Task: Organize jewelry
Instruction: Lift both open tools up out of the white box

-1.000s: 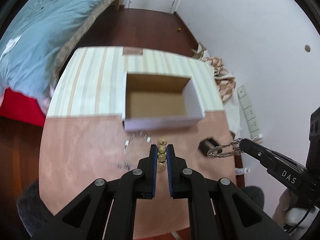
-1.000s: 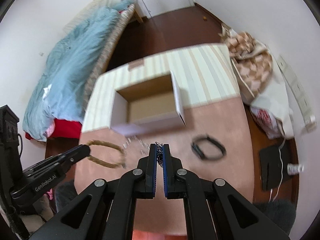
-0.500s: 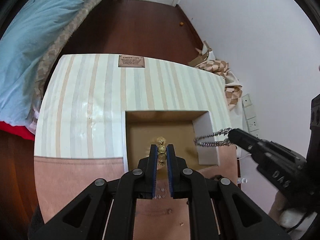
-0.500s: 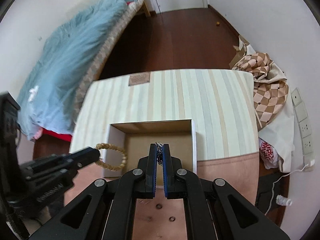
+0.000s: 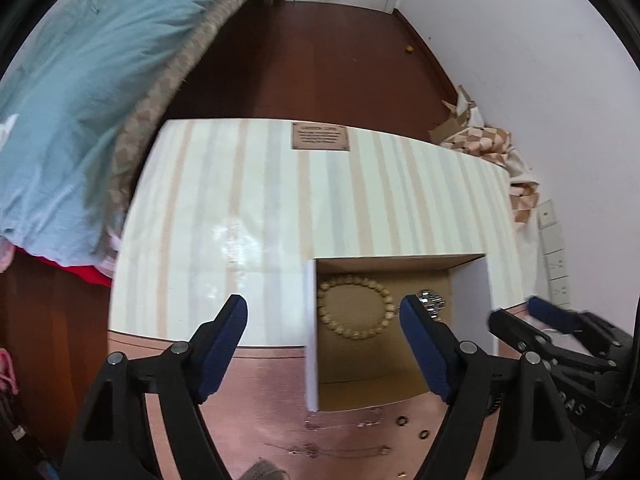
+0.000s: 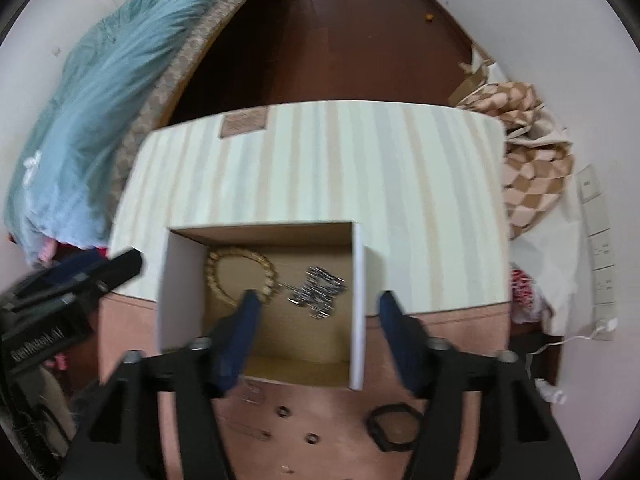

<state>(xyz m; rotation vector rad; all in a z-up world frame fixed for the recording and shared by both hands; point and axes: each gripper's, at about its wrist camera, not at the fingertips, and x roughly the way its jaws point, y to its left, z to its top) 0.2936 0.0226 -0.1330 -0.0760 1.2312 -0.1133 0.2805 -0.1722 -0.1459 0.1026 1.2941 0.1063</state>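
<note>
Two pieces already lie in the open white cardboard box with the brown inside (image 6: 358, 300): a round bracelet of tan wooden beads (image 5: 354, 307) on the left of its floor, and a bunched silver chain (image 6: 318, 290) to the right of it, near but not clearly touching. The box stands on the pink tabletop (image 6: 332, 432), with its far end against a cream striped mat (image 5: 280, 200).

I would judge the sorting partly done. On the bare table just in front of the box several things wait: a black band-like bracelet (image 6: 394, 426), a few small dark rings (image 6: 285, 412), and what look like thin chains (image 5: 344, 450), too fine and blurred to count.

The left gripper (image 5: 322, 320) hangs above the near left corner of the box with its blue-padded jaws wide apart and nothing between them; the bead bracelet lies below, inside the gap, nearer the right-hand pad. The right gripper (image 6: 316, 312) is likewise spread and empty over the box's near end, the silver chain just beyond and between its tips, the edge of the bead bracelet behind its left pad. Each gripper shows at the edge of the other's view, on either side of the box.

The leftover pieces lie below both pairs of tongs, towards the person, so the next pick calls for drawing back from the box.
</note>
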